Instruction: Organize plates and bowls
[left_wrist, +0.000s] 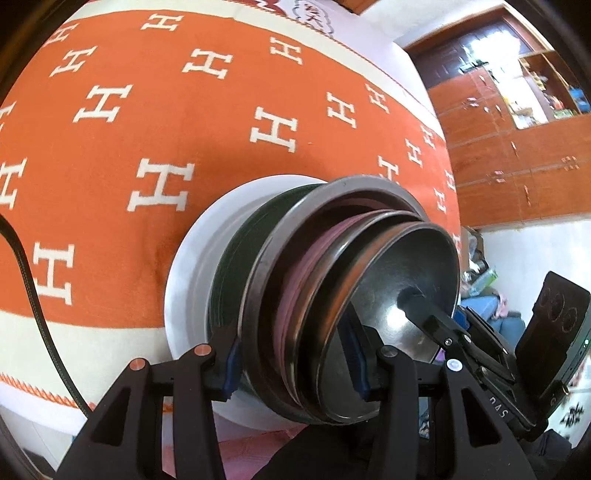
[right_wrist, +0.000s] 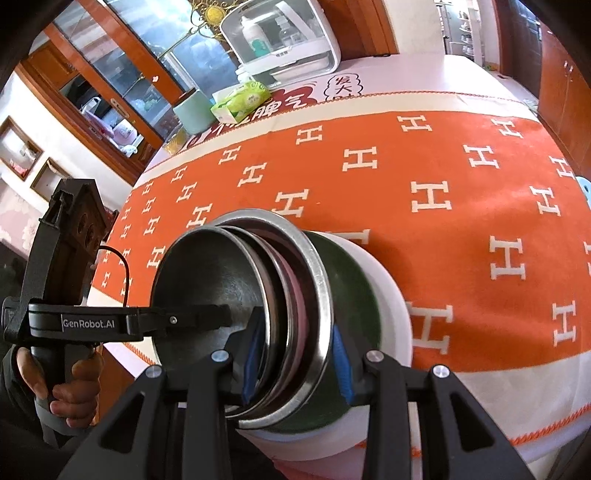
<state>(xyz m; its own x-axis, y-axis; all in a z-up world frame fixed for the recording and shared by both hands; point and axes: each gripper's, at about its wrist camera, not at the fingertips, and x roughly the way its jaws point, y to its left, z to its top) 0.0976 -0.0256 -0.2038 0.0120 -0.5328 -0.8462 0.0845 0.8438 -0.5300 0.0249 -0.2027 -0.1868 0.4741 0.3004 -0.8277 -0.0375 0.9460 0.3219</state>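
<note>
A nested stack of dishes is held up over the orange table: a white bowl (left_wrist: 192, 273) outermost, then a dark green one (left_wrist: 236, 266), a steel plate (left_wrist: 266, 258), a pink dish (left_wrist: 295, 291) and small steel bowls (left_wrist: 391, 280). My left gripper (left_wrist: 295, 369) is shut on the stack's rims from one side. My right gripper (right_wrist: 295, 362) is shut on the rims (right_wrist: 317, 288) from the opposite side. The right gripper's finger shows in the left wrist view (left_wrist: 424, 314), reaching into the inner bowl. The left gripper's finger shows likewise in the right wrist view (right_wrist: 177, 317).
An orange tablecloth with white H marks (right_wrist: 424, 192) covers the table. At its far side stand a white appliance (right_wrist: 280, 40), a green tissue pack (right_wrist: 240, 99) and a pale green cup (right_wrist: 192, 110). Wooden cabinets (left_wrist: 509, 155) line the walls.
</note>
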